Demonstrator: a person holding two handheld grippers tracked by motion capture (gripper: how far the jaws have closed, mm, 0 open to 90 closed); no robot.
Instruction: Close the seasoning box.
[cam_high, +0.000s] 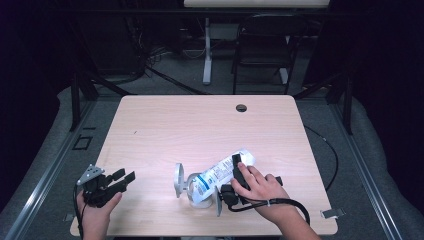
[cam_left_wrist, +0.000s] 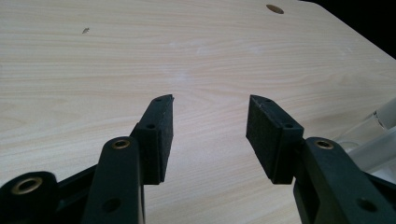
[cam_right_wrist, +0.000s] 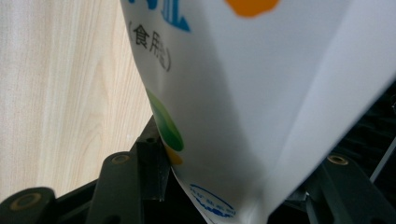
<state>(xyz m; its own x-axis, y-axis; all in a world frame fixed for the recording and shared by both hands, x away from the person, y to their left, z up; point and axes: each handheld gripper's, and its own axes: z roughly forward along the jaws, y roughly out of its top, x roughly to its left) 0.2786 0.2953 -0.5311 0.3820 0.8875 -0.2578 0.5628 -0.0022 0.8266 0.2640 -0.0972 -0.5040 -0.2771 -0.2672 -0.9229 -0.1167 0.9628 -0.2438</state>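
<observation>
A: What is the largest thing in view?

B: A pale wooden bench (cam_high: 200, 125) with a small round hole (cam_high: 241, 107) near its far edge, well beyond both tongs.

A: What lies on it?

B: A white plastic bag (cam_high: 220, 175) with blue print lies on its side. One end sits between the jaws of the right tongs (cam_high: 237, 172); the other end stretches away toward the left tongs, into a clear glass jar (cam_high: 192, 187) that lies tipped over on the bench. A round lid (cam_high: 178, 180) stands on edge just beside the jar, on the side nearer the left tongs.

A: What are the right tongs doing?

B: They are clenched on the bag. In the right gripper view the white bag (cam_right_wrist: 243, 102), with a green and orange mark, is squeezed between the two black jaws.

A: And the left tongs?

B: The left tongs (cam_high: 120, 180) are released, jaws spread wide with bare wood between them. They hover low near the bench's near left corner, well apart from the bag, held in a hand (cam_high: 97, 207). In the left gripper view, clear glass (cam_left_wrist: 373, 135) shows just off to the right of the jaws.
</observation>
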